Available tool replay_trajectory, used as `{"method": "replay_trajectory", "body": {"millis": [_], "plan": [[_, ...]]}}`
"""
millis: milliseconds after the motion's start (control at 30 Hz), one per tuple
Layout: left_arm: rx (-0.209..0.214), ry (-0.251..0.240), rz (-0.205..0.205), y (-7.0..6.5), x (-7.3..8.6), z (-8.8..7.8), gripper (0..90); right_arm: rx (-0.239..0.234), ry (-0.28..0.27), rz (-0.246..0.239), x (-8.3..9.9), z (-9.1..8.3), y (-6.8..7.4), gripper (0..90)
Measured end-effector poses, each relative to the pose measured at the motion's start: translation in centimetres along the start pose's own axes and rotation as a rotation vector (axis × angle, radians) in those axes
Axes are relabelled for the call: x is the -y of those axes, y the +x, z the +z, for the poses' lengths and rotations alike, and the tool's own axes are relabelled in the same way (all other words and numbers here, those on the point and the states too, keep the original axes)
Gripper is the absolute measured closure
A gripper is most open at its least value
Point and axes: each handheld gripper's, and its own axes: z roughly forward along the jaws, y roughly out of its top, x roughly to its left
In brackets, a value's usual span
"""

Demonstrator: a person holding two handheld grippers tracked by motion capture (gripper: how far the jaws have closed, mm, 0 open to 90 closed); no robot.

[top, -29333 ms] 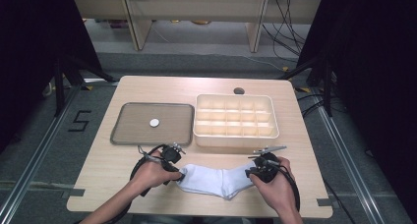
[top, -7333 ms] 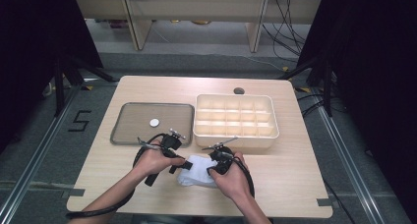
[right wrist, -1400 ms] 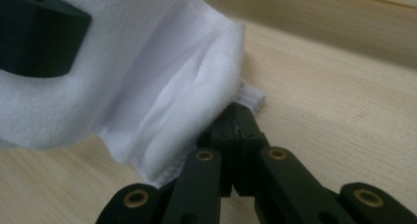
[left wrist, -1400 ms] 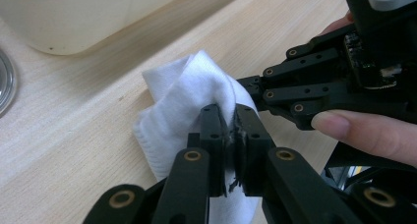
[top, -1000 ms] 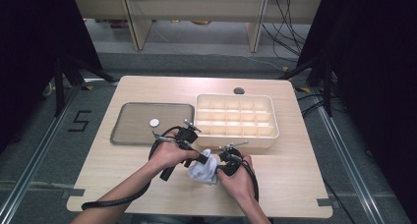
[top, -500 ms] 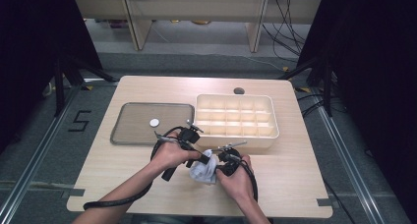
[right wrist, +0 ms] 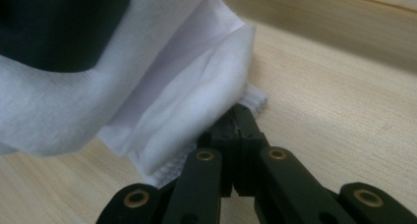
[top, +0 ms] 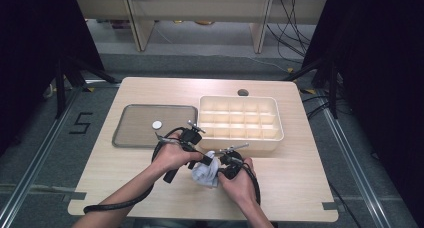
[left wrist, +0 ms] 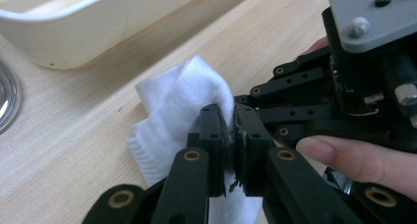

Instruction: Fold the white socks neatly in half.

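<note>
A white cloth (top: 204,175) with a ribbed edge sits bunched up on the wooden table (top: 300,178) near its front middle, between the two hands. My left gripper (top: 205,161) comes at it from the left. In the left gripper view my left gripper (left wrist: 230,120) has its jaws pressed together on a fold of the cloth (left wrist: 182,98). My right gripper (top: 220,164) meets it from the right. In the right gripper view my right gripper (right wrist: 239,118) is shut on the ribbed edge of the cloth (right wrist: 196,101). The two grippers almost touch.
A cream box (top: 239,139) with several compartments stands just behind the hands, and its near wall (left wrist: 74,37) is close to the cloth. A grey tray (top: 131,134) with a small white disc (top: 157,124) lies at the left. A round hole (top: 243,93) marks the table's far edge.
Nothing visibly moved over the last second. Much earlier the cloth lay spread flat between grippers held well apart; it is now bunched up with the grippers close together.
</note>
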Motion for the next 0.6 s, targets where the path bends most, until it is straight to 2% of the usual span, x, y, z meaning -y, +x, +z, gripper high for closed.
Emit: {"method": "replay_trajectory", "body": {"millis": [167,200,333,467,500,533,567,600], "plan": [[-0.012,0.017,0.010,0.1,-0.1,0.4,82.9,0.010,0.001,-0.011,-0.1,0.1,0.3,90.0],[-0.019,0.020,0.004,0.0,0.0,0.5,82.9,0.009,-0.003,-0.034,0.0,0.2,0.2,90.0],[-0.032,0.032,0.014,0.2,0.1,1.1,83.0,-0.002,0.005,-0.013,-0.1,0.2,0.5,89.9],[-0.051,0.045,0.032,0.2,0.4,1.7,82.9,-0.003,0.013,-0.018,-0.1,0.2,0.2,86.8],[-0.055,0.050,0.039,0.2,0.4,1.8,83.0,-0.016,-0.002,-0.028,0.0,0.2,0.1,85.2],[-0.061,0.044,0.040,0.1,0.5,1.9,83.0,-0.012,0.013,0.000,0.0,0.0,0.2,83.3],[-0.067,0.041,0.041,0.0,0.6,2.1,83.0,-0.025,0.005,-0.011,0.0,-0.2,-0.1,82.4],[-0.071,0.041,0.046,-0.1,0.6,2.1,83.0,-0.039,-0.004,0.010,-0.1,-0.7,-0.3,81.8]]}}
